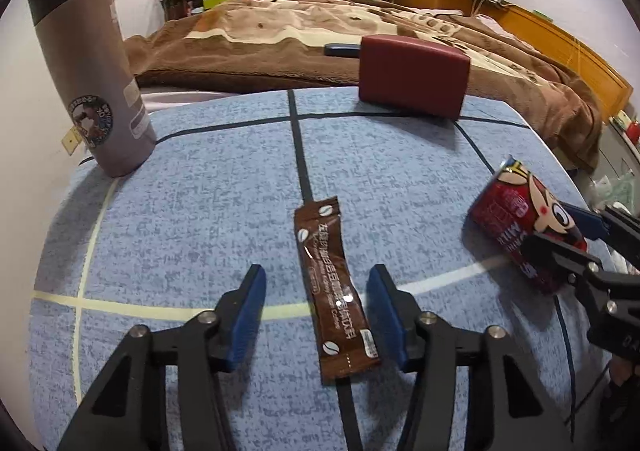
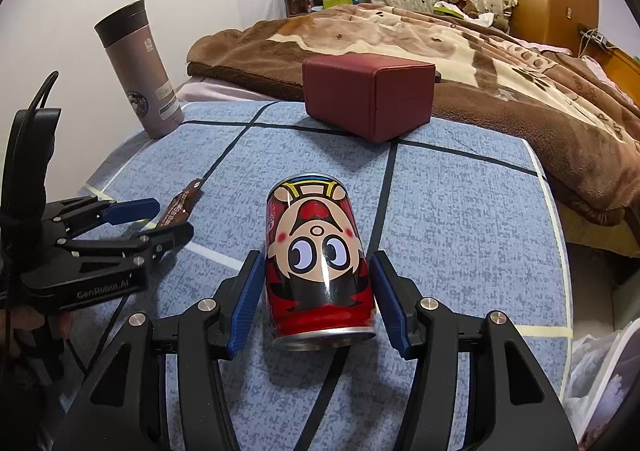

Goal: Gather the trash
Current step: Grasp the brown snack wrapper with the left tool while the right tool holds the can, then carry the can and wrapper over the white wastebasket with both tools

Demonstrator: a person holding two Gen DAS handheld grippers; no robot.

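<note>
Left wrist view shows nothing collected yet: left tongs (image 1: pixel 316 315) gape astride the coffee sachet (image 1: pixel 336 291) on the surface (image 1: pixel 200 231), while right tongs (image 2: pixel 318 303) straddle the milk can (image 2: pixel 318 267), pads apparently not pressing.

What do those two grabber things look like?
Both are black with bolts at the joints and two fingers lined with blue ribbed pads. The left gripper has white lettering on its body and a black cable behind it. The right gripper looks the same.

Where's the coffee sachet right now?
The coffee sachet lies flat on the blue cloth, between the left gripper's open fingers in the left wrist view, left of the red can.
</note>
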